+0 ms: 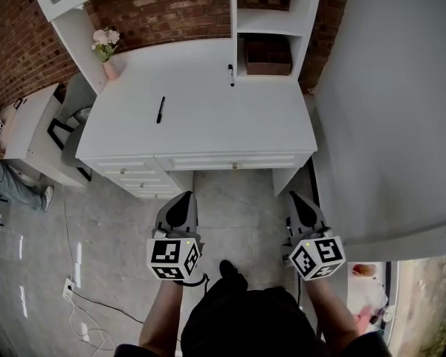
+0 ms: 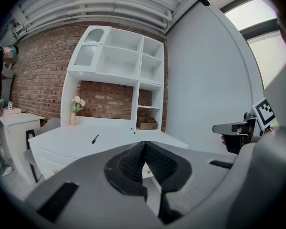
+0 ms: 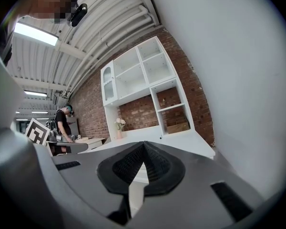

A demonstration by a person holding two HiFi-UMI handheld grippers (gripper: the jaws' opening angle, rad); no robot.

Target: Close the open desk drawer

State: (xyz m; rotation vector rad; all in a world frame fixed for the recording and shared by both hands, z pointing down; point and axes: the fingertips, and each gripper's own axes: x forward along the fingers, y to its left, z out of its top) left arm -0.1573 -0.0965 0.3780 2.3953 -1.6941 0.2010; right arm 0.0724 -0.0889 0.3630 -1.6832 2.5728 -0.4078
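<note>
The left gripper (image 1: 183, 198) and the right gripper (image 1: 296, 198) hang side by side over the floor, well apart from the white desk (image 1: 208, 117), each with its jaws pressed together at the tips and nothing between them. The wide middle drawer (image 1: 230, 160) sits under the desk's front edge, seemingly slightly pulled out, at 1 o'clock from the left gripper and 11 o'clock from the right. On the desktop a black pen (image 1: 160, 110) lies at 10 o'clock from the drawer, with a vase of flowers (image 1: 108, 50) in the far left corner
</note>
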